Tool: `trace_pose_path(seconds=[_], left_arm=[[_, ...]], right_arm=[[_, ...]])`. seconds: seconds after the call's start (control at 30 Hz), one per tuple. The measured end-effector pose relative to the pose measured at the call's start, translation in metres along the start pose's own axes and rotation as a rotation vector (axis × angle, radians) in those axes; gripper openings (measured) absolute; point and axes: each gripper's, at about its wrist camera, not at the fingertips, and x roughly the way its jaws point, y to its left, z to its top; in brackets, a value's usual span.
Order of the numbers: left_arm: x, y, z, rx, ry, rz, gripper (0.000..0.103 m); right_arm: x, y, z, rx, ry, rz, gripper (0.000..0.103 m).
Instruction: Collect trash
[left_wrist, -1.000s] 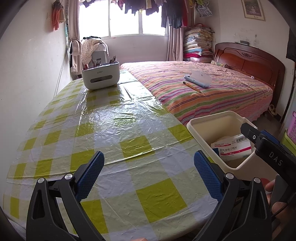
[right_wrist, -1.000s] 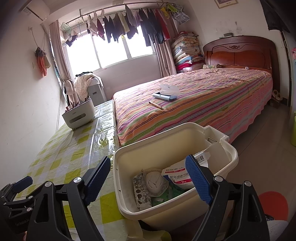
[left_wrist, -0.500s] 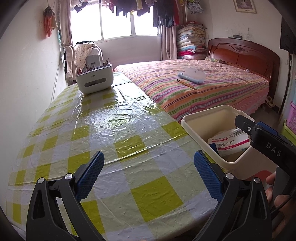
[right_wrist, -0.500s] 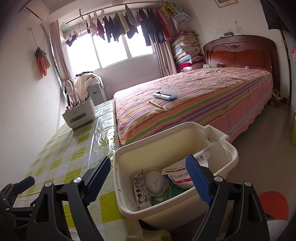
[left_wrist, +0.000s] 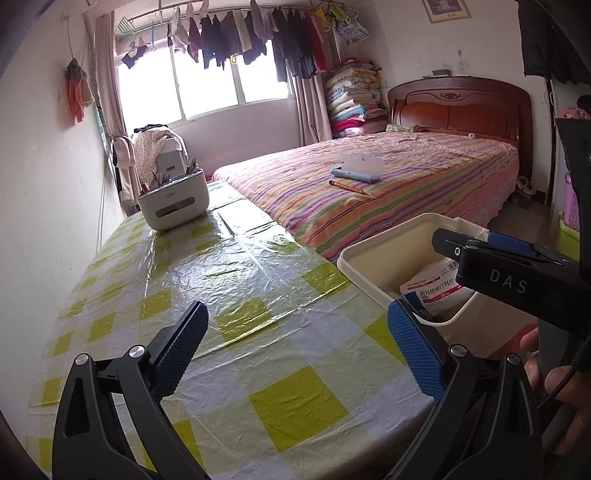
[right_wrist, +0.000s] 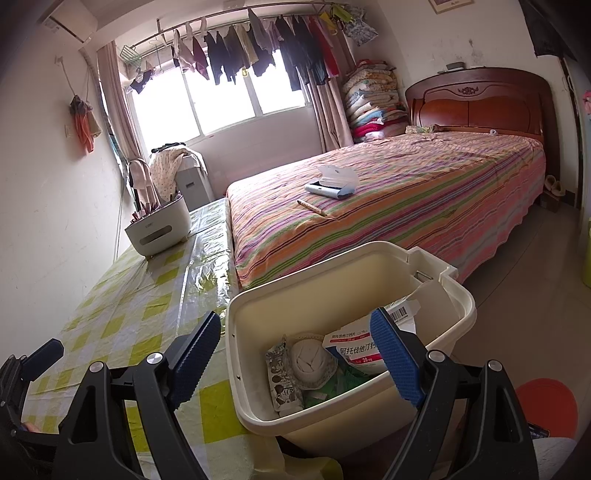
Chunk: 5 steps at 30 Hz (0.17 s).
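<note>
Looking along the left gripper (left_wrist: 297, 354), its blue jaws stand wide apart with nothing between them, over a checked table (left_wrist: 236, 295) filling the lower frame. At right sits a cream bin (left_wrist: 373, 266) with a medicine box (left_wrist: 430, 291) inside.

From the right gripper (right_wrist: 295, 354), jaws spread wide and empty, the bin (right_wrist: 258, 314) sits lower centre beside the table, holding the box (right_wrist: 354, 350), a wrapper (right_wrist: 280, 376) and a crumpled mask (right_wrist: 310, 360).

Daylight from blown-out window (left_wrist: 207, 85); glare on glossy tablecloth (left_wrist: 221, 258); sharp focus; fisheye bending, dark corners.
</note>
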Motion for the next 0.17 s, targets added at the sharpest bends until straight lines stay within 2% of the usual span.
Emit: trace_pose_path(seconds=[0.17], left_arm=[[-0.0006, -0.0035, -0.0005, 0.022, -0.011, 0.014, 0.096]], right_arm=[[0.0005, -0.0008, -0.0002, 0.003, 0.004, -0.004, 0.081]])
